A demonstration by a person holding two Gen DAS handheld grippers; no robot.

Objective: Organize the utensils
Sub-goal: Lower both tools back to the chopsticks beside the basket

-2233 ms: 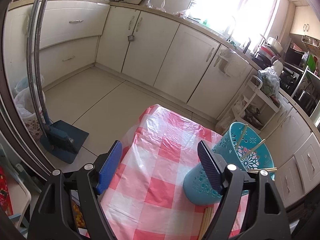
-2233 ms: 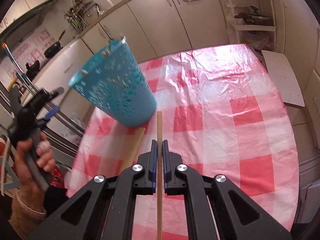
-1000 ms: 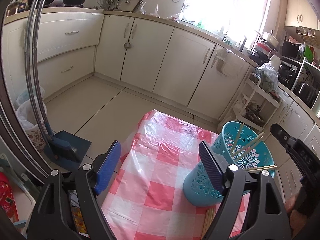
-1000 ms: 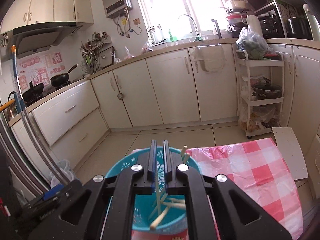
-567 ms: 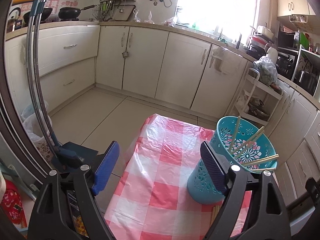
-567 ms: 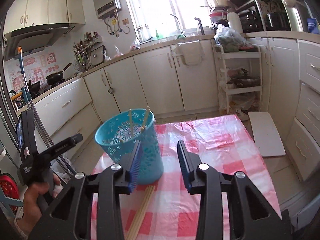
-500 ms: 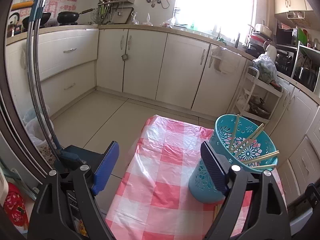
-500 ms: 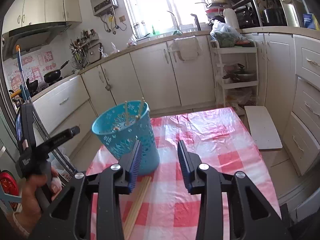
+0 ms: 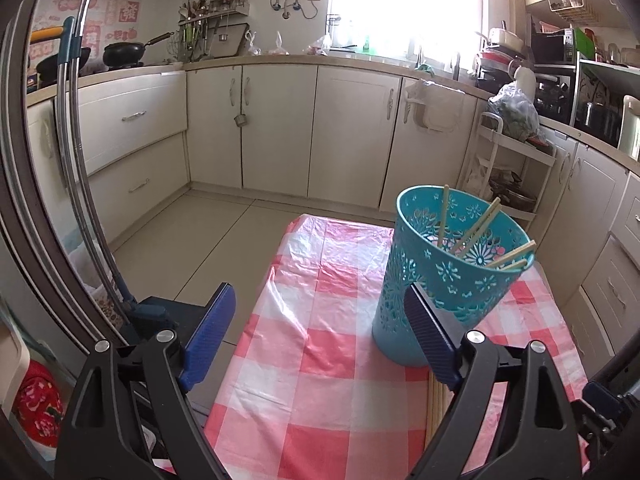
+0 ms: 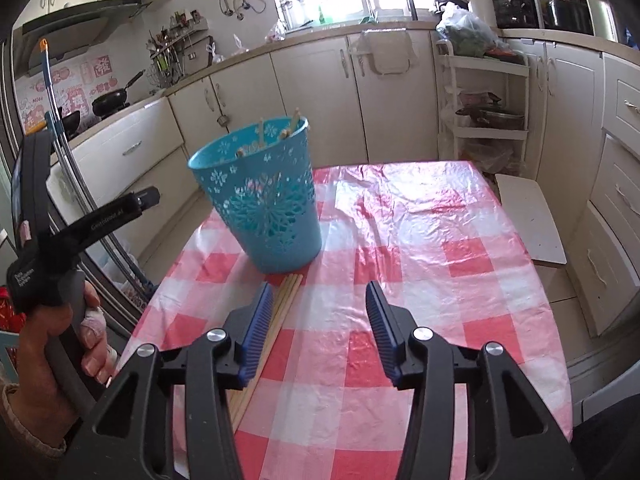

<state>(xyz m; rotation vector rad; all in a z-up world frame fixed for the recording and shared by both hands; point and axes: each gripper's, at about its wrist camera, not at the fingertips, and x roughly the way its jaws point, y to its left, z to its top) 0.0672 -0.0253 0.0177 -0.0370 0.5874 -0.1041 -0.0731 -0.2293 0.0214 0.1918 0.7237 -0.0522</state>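
A teal perforated basket [image 10: 264, 200] stands upright on the red-and-white checked table [image 10: 420, 240], with several wooden chopsticks [image 9: 472, 232] leaning inside it; it also shows in the left wrist view [image 9: 448, 280]. More loose chopsticks [image 10: 280, 312] lie flat on the cloth in front of the basket, beside my right gripper's left finger. My right gripper [image 10: 318, 320] is open and empty, low over the table, just right of those chopsticks. My left gripper [image 9: 320, 332] is open and empty, at the table's left edge, with the basket behind its right finger.
Cream kitchen cabinets [image 9: 280, 132] run along the walls behind the table. A dustpan and broom [image 9: 120, 280] stand on the floor at the left. A white shelf cart [image 10: 484, 92] and a white board [image 10: 528, 216] are right of the table. The left hand holds its gripper handle [image 10: 60, 248].
My right gripper held a chopstick, carried it over the basket and opened; the stick is now in the basket. The right gripper has drawn back and lowered toward the loose chopsticks. The left gripper stayed open.
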